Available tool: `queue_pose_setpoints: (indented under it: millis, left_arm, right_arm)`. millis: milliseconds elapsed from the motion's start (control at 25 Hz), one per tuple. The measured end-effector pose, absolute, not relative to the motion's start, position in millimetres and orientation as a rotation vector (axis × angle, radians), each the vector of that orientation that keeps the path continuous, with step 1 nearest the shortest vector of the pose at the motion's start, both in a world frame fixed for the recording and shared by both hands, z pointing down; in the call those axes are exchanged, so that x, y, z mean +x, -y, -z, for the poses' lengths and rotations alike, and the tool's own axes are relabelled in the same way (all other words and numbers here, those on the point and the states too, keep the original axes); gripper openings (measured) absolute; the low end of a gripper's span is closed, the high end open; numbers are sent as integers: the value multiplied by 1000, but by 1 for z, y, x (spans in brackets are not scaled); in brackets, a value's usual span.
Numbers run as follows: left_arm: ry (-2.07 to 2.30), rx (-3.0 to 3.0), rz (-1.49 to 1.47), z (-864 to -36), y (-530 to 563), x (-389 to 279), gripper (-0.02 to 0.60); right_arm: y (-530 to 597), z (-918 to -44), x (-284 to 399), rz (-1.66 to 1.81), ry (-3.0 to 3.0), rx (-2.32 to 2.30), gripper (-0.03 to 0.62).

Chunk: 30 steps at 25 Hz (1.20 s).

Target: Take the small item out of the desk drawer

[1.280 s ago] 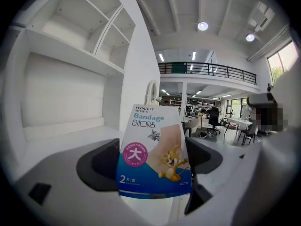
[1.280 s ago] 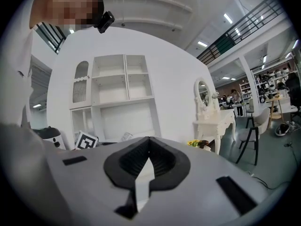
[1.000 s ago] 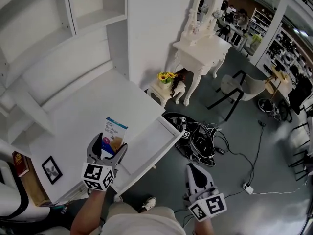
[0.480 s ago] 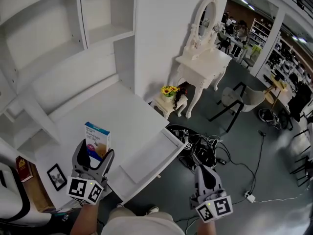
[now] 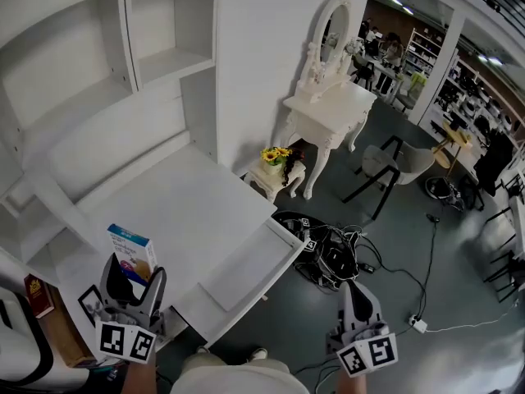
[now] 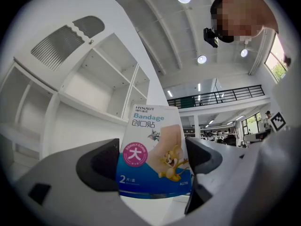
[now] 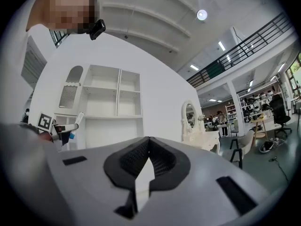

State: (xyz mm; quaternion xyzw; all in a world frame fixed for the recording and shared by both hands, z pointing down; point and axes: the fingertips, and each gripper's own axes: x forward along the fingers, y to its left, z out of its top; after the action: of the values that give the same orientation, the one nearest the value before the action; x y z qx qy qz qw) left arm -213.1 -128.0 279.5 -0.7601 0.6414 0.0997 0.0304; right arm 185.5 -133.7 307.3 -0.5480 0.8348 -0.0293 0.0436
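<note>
The left gripper [image 5: 130, 284] has its fingers clamped on a box [image 6: 151, 150] printed "HYNAUT Bandage" and "A170", held over the bench [image 5: 172, 208], clear of the open drawer [image 5: 246, 273]. The right gripper [image 7: 148, 160] has its fingers together, empty.

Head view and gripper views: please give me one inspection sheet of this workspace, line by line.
Surface: white desk top mostly bare; drawer pulled open, nothing seen inside.
Job's things: bandage box out of the drawer, held upright.
Clutter: picture frame and book near the desk's left end.
Grippers: left gripper shut on the bandage box; right gripper shut, empty.
Cables: black tangle on the floor near the drawer.
Surroundings: shelf unit, dressing table, chair.
</note>
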Motion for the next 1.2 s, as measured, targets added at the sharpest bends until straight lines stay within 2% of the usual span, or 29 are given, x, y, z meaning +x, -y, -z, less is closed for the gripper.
queue_pose_setpoints:
  millis: [360, 1200]
  left_arm:
    - [-2012, -2331, -294, -274, 92, -235, 443]
    - [-1914, -2419, -327, -274, 91, -223, 443]
  right_arm:
    - [108, -299, 190, 103, -2523, -1737, 8]
    - [92, -298, 171, 94, -2518, -1766, 8]
